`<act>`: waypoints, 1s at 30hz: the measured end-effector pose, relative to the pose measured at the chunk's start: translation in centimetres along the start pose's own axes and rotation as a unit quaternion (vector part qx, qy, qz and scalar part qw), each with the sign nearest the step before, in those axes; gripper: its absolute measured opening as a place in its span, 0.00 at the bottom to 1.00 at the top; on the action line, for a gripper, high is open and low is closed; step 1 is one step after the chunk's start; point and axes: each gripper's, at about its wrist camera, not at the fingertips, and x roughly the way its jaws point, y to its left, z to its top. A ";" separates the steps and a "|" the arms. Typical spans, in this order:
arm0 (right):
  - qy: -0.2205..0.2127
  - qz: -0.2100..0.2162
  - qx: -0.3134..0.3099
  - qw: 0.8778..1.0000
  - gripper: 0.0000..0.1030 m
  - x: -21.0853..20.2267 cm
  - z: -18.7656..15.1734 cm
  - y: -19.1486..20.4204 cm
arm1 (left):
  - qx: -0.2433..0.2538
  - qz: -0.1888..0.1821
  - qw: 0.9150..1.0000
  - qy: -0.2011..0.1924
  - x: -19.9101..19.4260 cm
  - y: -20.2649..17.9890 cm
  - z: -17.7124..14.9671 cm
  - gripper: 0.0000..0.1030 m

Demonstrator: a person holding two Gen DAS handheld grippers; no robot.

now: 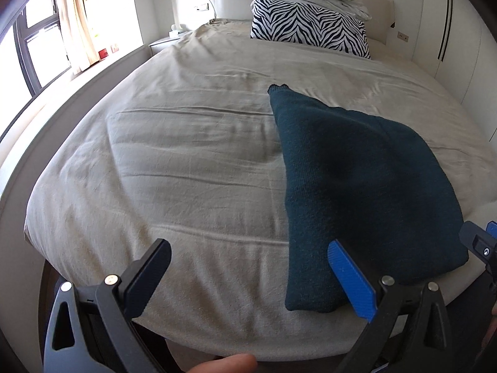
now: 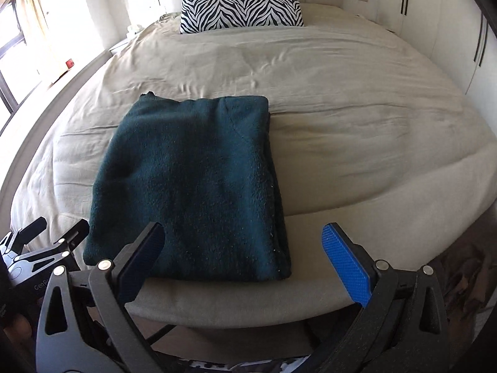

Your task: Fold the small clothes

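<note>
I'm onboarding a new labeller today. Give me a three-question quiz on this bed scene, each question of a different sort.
1. True or false: the left gripper is shut on the sweater.
2. Multiple choice: the zebra pillow lies
A. on the sweater
B. at the head of the bed
C. on the floor
3. Fill in: the sweater is dark teal and lies ______ near the foot edge of the bed, between no fingers of the right gripper.

Key
1. False: both grippers are open and hold nothing.
2. B
3. folded
</note>
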 end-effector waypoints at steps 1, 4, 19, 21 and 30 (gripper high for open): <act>0.000 -0.004 -0.005 1.000 1.00 -0.1 0.1 0.0 | 0.000 0.000 1.000 0.001 0.1 0.0 0.0 1.00; 0.004 -0.015 -0.019 1.000 1.00 -0.1 0.0 0.4 | 0.000 -0.001 1.000 0.003 0.2 -0.1 -0.2 1.00; 0.018 -0.015 -0.011 1.000 1.00 0.2 -0.2 0.5 | 0.003 -0.007 1.000 0.010 0.7 -0.3 -0.2 1.00; 0.017 -0.015 -0.010 1.000 1.00 0.2 -0.2 0.5 | 0.002 -0.008 1.000 0.012 0.7 -0.3 -0.3 1.00; 0.018 -0.015 -0.011 1.000 1.00 0.4 -0.2 0.5 | 0.002 -0.008 1.000 0.013 0.9 -0.3 -0.3 1.00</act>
